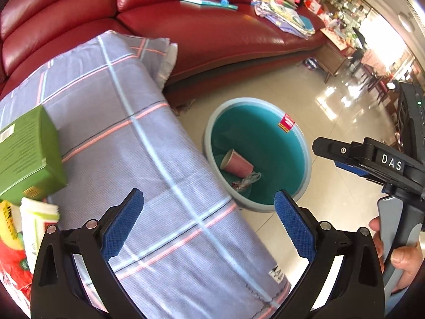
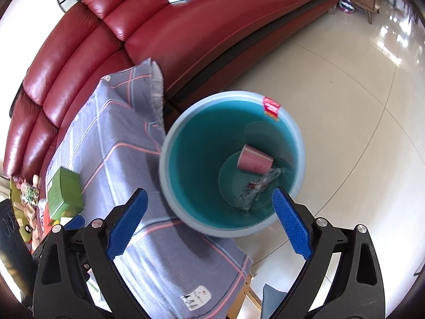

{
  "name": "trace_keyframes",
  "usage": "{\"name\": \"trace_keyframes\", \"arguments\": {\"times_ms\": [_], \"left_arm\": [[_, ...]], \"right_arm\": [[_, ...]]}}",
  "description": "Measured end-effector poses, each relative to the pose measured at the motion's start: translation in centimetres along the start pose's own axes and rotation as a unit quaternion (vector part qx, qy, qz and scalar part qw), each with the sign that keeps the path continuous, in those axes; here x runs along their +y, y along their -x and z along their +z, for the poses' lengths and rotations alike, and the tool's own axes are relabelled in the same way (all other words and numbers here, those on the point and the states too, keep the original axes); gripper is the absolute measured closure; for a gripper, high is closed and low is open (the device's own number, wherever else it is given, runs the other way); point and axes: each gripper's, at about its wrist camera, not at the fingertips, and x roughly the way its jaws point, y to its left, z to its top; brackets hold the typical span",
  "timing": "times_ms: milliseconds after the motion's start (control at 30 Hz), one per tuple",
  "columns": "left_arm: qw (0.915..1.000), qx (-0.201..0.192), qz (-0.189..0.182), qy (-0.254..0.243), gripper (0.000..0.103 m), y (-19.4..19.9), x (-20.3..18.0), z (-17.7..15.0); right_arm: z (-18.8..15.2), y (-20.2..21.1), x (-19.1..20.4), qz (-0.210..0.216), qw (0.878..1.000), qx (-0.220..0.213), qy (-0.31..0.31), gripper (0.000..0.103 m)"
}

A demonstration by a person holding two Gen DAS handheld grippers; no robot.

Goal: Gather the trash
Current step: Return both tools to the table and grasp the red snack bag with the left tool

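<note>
Both claws sit nearest the lens with their blue-padded jaws spread wide and nothing between them: the left gripper (image 1: 209, 224) hangs over the checked cloth (image 1: 148, 143), the right gripper (image 2: 209, 224) over the near rim of the bin (image 2: 170, 138), touching neither. Behind them a red leather sofa (image 1: 212, 34) runs across the back, and the cloth-covered table fills the left side, its edge just beside the teal bin standing on the tiled floor (image 2: 345, 106). A green box (image 1: 26, 148) rests on the cloth at the left. Inside the bin, on its bottom, a pink paper cup (image 2: 254, 162) lies on its side, long axis roughly level, mouth towards the cloth side, with a crumpled clear wrapper (image 2: 256, 188) touching it.
</note>
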Motion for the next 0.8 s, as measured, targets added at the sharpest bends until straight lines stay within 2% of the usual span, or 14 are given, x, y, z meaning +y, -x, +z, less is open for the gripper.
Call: {"name": "trace_keyframes", "arguments": {"times_ms": [167, 400, 800], "left_arm": [[0.9995, -0.020, 0.009, 0.023, 0.004, 3.2, 3.2, -1.4], [0.9960, -0.048, 0.028, 0.070, 0.004, 7.6, 9.4, -4.0], [0.9793, -0.087, 0.067, 0.170, 0.004, 13.3, 21.6, -9.3]], "right_arm": [[-1.5, 0.7, 3.8, 0.006, 0.999, -0.001, 0.033, 0.012], [-3.6, 1.1, 9.7, 0.017, 0.997, 0.007, 0.077, 0.012], [-7.5, -1.2, 19.7, 0.024, 0.986, 0.049, 0.160, 0.012]]}}
